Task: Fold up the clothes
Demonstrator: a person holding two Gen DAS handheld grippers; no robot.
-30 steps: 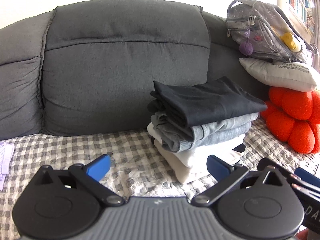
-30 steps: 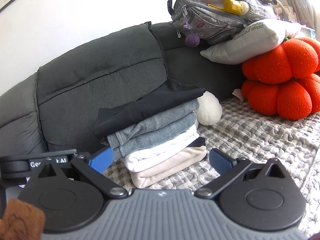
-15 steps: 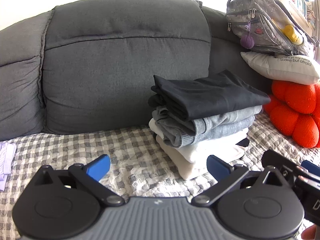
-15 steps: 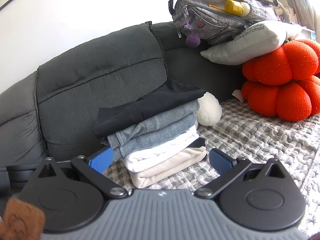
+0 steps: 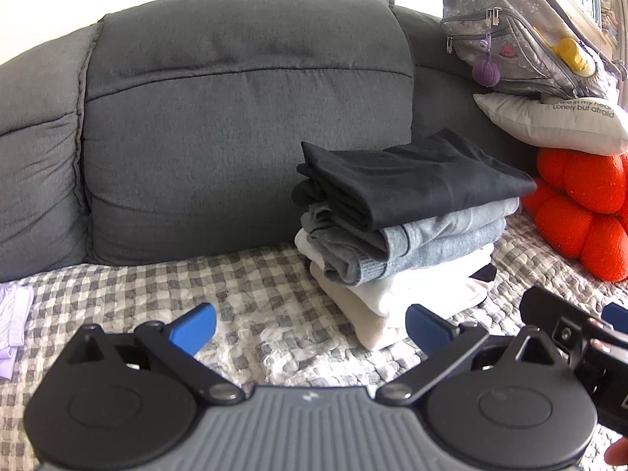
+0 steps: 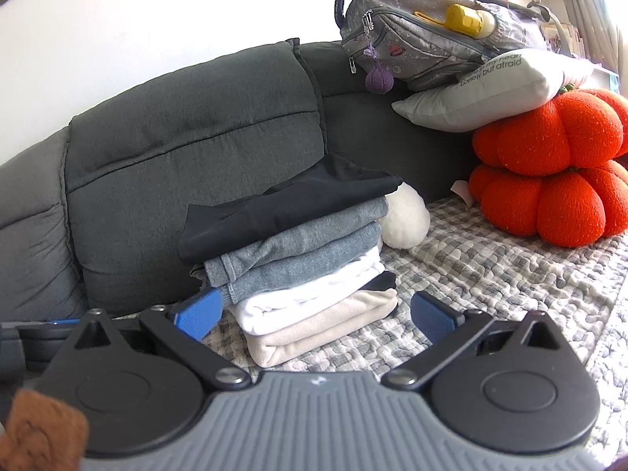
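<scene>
At the far left edge of the left wrist view a pale lilac cloth (image 5: 13,320) lies on the grey-and-white checked blanket (image 5: 129,294) that covers the seat of the dark grey sofa (image 5: 243,117). Right of centre stands the stack of folded clothes (image 5: 400,231), set against the sofa back: a black piece on top, two grey pieces under it, then white, then cream at the bottom, the folded edges fairly even. Low in the frame the left gripper (image 5: 310,325) has its blue fingers (image 5: 194,327) spread wide with nothing between them, above the blanket. In the right wrist view the right gripper (image 6: 316,314) is likewise wide open and empty, the stack seen between its fingers (image 6: 431,316) but not touched. A white ball (image 6: 406,221) sits just behind the stack. At the upper right a grey backpack (image 6: 424,35) rests on a grey pillow (image 6: 494,86), which lies on two orange pumpkin cushions (image 6: 549,172).
</scene>
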